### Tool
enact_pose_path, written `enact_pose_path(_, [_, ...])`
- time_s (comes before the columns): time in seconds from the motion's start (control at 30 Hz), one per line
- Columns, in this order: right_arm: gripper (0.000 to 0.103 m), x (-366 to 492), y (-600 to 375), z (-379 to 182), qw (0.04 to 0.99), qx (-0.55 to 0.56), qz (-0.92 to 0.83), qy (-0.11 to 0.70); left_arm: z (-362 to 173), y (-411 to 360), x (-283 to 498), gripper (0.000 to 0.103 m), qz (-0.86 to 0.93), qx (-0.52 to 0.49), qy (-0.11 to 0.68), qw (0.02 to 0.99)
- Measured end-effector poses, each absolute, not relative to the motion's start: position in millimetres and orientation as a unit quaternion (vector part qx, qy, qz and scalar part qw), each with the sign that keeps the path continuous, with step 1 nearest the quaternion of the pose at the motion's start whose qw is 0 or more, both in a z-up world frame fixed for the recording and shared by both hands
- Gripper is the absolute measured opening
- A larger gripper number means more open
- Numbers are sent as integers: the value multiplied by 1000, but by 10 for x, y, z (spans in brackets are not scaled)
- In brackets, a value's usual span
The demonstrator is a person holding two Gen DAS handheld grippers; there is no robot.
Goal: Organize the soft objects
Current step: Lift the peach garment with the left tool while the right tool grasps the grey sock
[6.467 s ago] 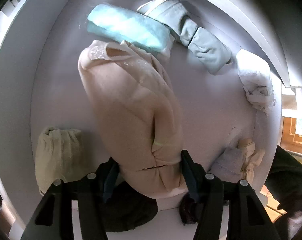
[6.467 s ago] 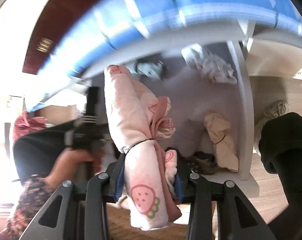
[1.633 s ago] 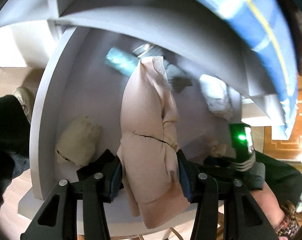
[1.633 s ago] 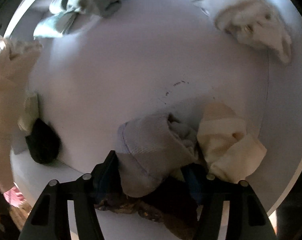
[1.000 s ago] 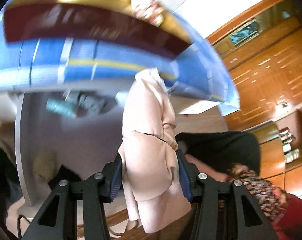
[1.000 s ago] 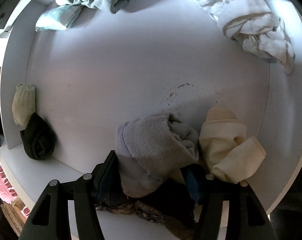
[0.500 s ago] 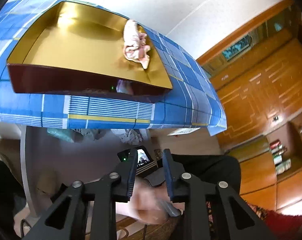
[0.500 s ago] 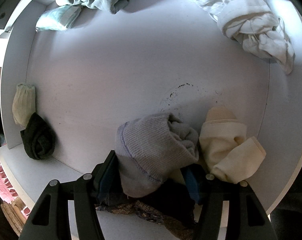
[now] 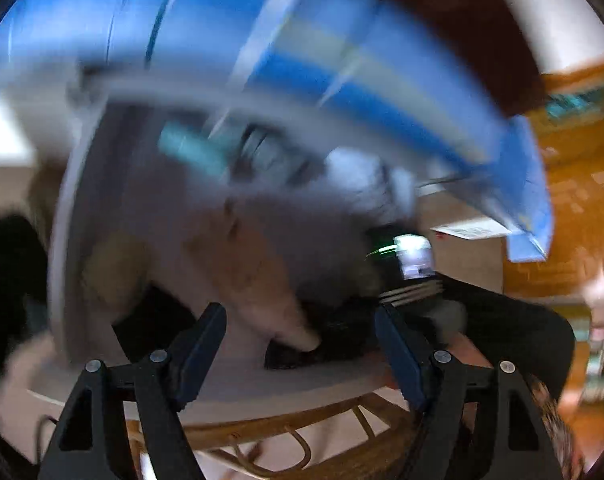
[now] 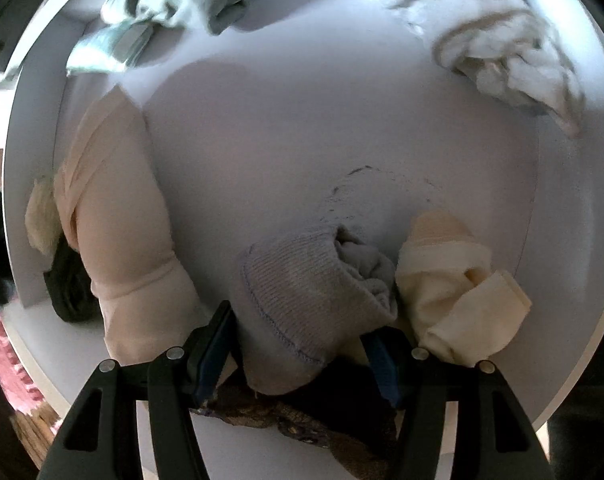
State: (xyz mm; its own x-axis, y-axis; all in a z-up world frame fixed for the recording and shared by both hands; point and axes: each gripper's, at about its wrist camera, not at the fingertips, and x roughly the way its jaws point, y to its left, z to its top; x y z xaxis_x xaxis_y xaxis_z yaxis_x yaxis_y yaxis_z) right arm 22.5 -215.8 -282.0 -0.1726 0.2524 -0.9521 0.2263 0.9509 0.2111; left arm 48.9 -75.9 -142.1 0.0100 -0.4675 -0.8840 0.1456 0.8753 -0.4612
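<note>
soft peach bundle (image 10: 118, 216) now lies loose at the shelf's (image 10: 286, 112) left side, let go by the left tool (image 9: 300, 332), whose empty jaws are opening, while the right tool (image 10: 302, 332) keeps clamping the grey sock roll (image 10: 302, 300), likely next to sort.

Right wrist view: knit roll (image 10: 313, 300) low centre on shelf floor (image 10: 302, 128), between the gripper fingers. Folded bundle (image 10: 453, 288) just right of it, touching. Long rolled garment (image 10: 118, 220) at left. Crumpled cloth (image 10: 509, 56) upper right. Folded pieces (image 10: 170, 4) upper left, against back wall.
</note>
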Motion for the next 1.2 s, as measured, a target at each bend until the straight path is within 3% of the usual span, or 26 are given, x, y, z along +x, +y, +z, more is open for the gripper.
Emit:
enact_pose_path(0.17, [62, 207, -2248, -2829, 623, 165, -5, 765, -2025, -880, 589, 79, -149, -132, 710, 676])
enact_pose_path(0.37, [61, 219, -2216, -2834, 619, 160, -3, 769, -2564, -1095, 742, 95, -82, -133, 742, 652])
enact_pose_path(0.47, [60, 215, -2180, -2830, 618, 156, -1, 770, -2780, -1134, 770, 96, -53, -112, 756, 643])
enact_pose_path(0.5, [60, 212, -2177, -2831, 619, 154, 0, 771, -2842, -1123, 760, 93, -54, -122, 759, 638])
enact_pose_path(0.53, [60, 208, -2172, -2836, 619, 152, 0, 771, -2884, -1109, 744, 77, -58, -135, 758, 636])
enact_pose_path(0.57, [60, 211, -2164, -2834, 619, 150, 1, 771, -2905, -1100, 725, 70, -61, -141, 757, 635])
enact_pose_path(0.7, [60, 233, -2111, -2840, 618, 151, -2, 771, -2861, -1084, 683, 64, -93, -126, 751, 641])
enact_pose_path(1.2, [60, 254, -2007, -2856, 622, 137, 0, 771, -1934, -949, 404, 61, -194, -51, 697, 688])
